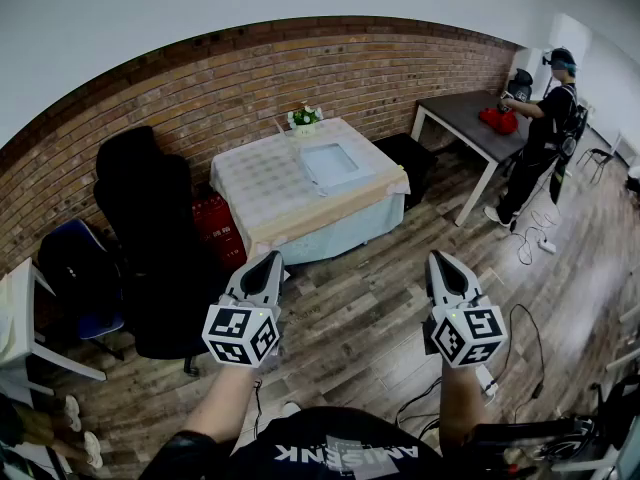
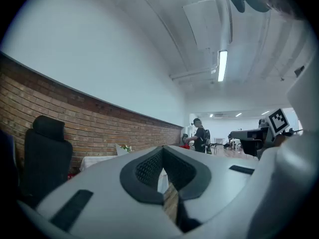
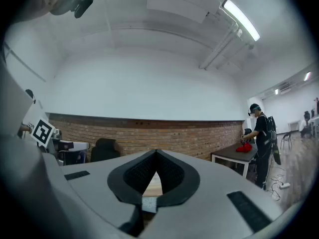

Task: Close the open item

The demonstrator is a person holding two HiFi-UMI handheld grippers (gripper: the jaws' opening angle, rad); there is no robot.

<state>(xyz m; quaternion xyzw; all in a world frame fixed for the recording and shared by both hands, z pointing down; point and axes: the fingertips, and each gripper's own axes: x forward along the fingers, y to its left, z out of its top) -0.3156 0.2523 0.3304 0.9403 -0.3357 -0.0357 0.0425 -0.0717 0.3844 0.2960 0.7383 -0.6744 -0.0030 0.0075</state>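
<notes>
A table under a pale checked cloth [image 1: 262, 183] stands against the brick wall. A light blue flat item [image 1: 330, 163] lies on it, too small to tell how it is open. A small flower pot [image 1: 304, 118] sits behind it. My left gripper [image 1: 268, 259] and right gripper [image 1: 440, 258] are held level over the wooden floor, well short of the table. Both are shut with nothing between the jaws. In the left gripper view the left gripper [image 2: 163, 149] points toward the table. In the right gripper view the right gripper [image 3: 156, 154] faces the brick wall.
A tall black office chair [image 1: 150, 218] and a red crate [image 1: 218, 226] stand left of the table, with a dark blue chair [image 1: 75, 273] further left. At the right a person [image 1: 545, 128] works at a dark table [image 1: 470, 123] holding a red thing. Cables [image 1: 520, 328] trail on the floor.
</notes>
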